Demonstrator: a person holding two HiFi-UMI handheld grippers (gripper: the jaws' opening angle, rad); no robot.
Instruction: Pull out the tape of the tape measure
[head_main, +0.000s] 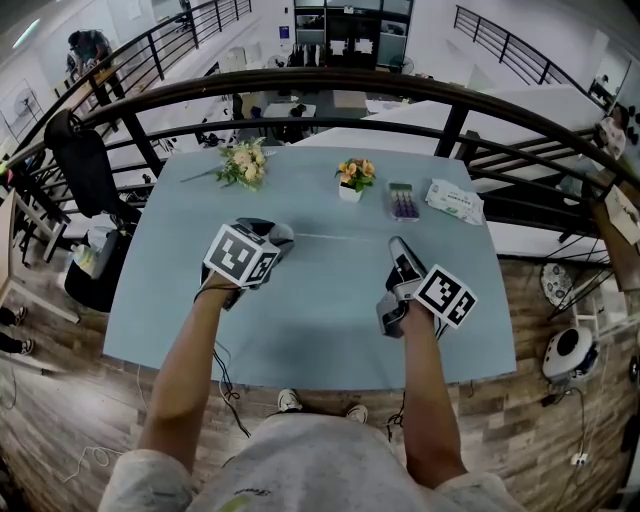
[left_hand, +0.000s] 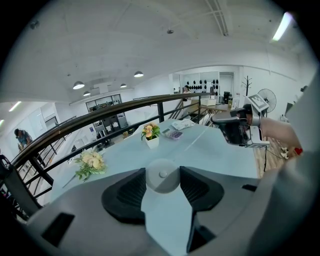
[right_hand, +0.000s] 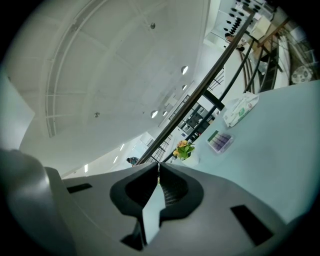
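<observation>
The tape measure (left_hand: 162, 176), a round pale case, is half covered by the left gripper (left_hand: 162, 171), whose jaws clamp it over the desk's (head_main: 330, 320) middle. Its thin tape (head_main: 340, 237) shows only faintly and runs across to the right gripper (right_hand: 158, 167), whose jaws are pressed together on its end. Near the far edge a white pot (head_main: 349, 194) holds orange flowers (head_main: 356, 171). What fills the purple box (head_main: 403, 204) beside it cannot be made out.
</observation>
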